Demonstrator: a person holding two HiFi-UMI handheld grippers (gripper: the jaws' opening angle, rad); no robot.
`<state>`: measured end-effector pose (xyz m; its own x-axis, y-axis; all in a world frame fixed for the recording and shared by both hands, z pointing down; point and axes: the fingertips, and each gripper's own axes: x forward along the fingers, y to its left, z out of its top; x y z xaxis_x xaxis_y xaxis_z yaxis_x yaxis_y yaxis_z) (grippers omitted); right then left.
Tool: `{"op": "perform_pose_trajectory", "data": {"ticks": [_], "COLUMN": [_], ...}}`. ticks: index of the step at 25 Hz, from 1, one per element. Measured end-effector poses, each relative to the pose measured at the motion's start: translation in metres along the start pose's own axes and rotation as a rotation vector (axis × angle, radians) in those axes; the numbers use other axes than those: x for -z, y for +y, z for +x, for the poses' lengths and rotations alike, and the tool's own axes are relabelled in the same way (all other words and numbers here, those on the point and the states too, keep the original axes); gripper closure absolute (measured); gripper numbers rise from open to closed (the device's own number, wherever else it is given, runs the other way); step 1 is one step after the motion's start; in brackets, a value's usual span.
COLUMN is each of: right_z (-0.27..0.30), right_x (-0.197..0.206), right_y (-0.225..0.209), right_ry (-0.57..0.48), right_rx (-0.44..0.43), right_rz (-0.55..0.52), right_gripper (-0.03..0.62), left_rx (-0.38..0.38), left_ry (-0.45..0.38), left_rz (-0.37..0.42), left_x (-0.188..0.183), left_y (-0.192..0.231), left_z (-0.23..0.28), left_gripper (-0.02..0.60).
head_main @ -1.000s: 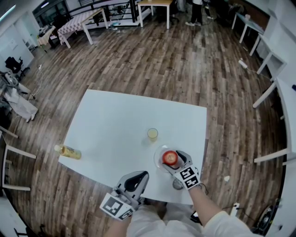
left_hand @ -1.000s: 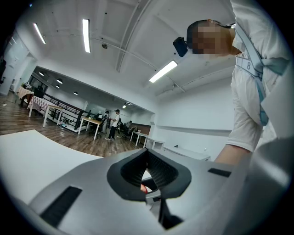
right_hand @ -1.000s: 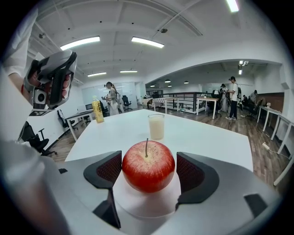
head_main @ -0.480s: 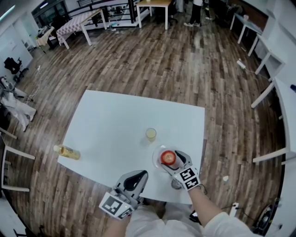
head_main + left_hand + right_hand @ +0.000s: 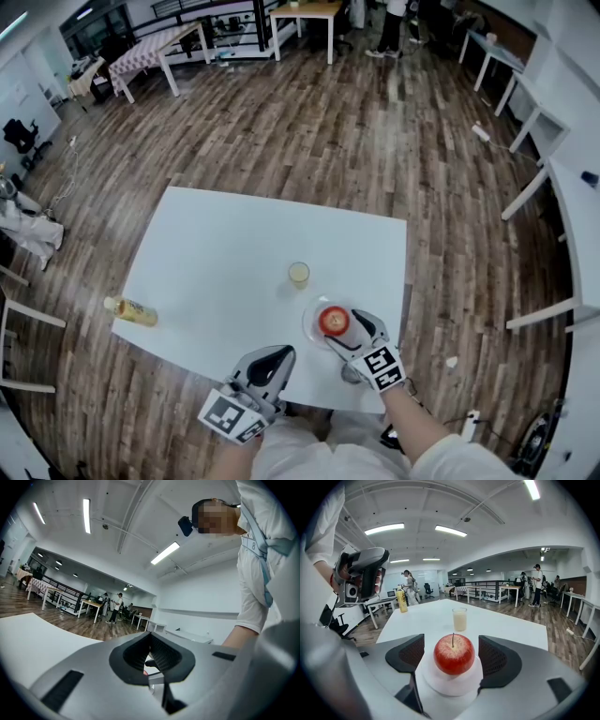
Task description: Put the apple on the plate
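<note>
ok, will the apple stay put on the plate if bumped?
It probably rolls easily: the apple is round and the plate looks shallow, with little rim to stop it. Its smooth skin suggests it is firm and somewhat slippery.

Plate (image 5: 310, 317), near the table's (image 5: 216, 262) right near corner: largely covered by apple (image 5: 334, 321) and right gripper (image 5: 345, 330). Bottle (image 5: 131, 310) at the left edge: label too small to read.

Your white table (image 5: 225, 253): plate (image 5: 308, 324) near the near-right corner, glass (image 5: 298, 274) just beyond it. A bottle (image 5: 131, 311) lies at the left edge.
</note>
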<state>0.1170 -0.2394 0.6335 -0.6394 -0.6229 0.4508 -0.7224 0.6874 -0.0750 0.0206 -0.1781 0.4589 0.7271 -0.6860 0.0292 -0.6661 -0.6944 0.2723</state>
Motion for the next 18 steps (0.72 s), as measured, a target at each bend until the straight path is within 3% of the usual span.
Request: {"op": "perform_pose_trajectory", "data": {"ticks": [15, 18], "right_z": [-0.025, -0.031], "right_x": [-0.006, -0.008], "right_y": [0.008, 0.009], "right_ry": [-0.042, -0.047], "right_rx": [-0.010, -0.007], "right_rz": [-0.016, -0.029], "right_gripper": [0.244, 0.294], "left_rx": [0.027, 0.033], "left_ry": [0.015, 0.021], "left_rz": [0.005, 0.007], "left_x": [0.006, 0.006], "left_y": [-0.004, -0.005], "left_z": [0.007, 0.010], "left_gripper": [0.580, 0.580]}}
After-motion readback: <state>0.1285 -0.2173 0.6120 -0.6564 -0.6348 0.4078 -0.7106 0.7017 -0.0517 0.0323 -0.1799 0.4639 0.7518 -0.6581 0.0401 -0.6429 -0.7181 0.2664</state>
